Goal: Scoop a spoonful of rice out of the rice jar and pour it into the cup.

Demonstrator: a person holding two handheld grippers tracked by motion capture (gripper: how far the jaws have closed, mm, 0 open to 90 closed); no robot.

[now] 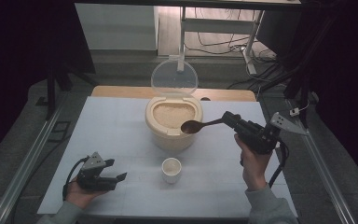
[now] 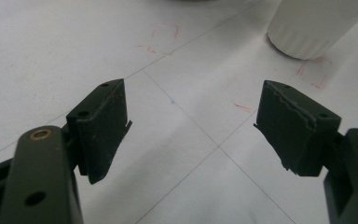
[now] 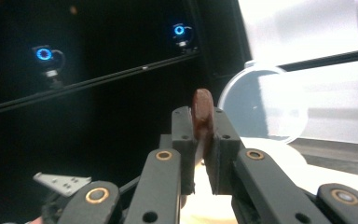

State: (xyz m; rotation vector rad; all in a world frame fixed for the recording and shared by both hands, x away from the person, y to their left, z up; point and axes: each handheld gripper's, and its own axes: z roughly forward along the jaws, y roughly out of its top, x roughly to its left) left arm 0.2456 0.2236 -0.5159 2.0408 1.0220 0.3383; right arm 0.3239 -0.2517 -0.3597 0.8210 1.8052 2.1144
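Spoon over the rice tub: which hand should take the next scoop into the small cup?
Right, probably. The right gripper is shut on the spoon over the open rice container; the left gripper sits open and empty left of the cup.

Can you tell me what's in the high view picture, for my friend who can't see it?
The right gripper holds a brown wooden spoon over an open rice container, whose clear lid stands up behind it. A small white cup sits in front on the white table, and the left gripper rests open nearby.

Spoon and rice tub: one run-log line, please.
right tongs: shut on wooden spoon | spoon bowl over open rice tub | left tongs: open, empty
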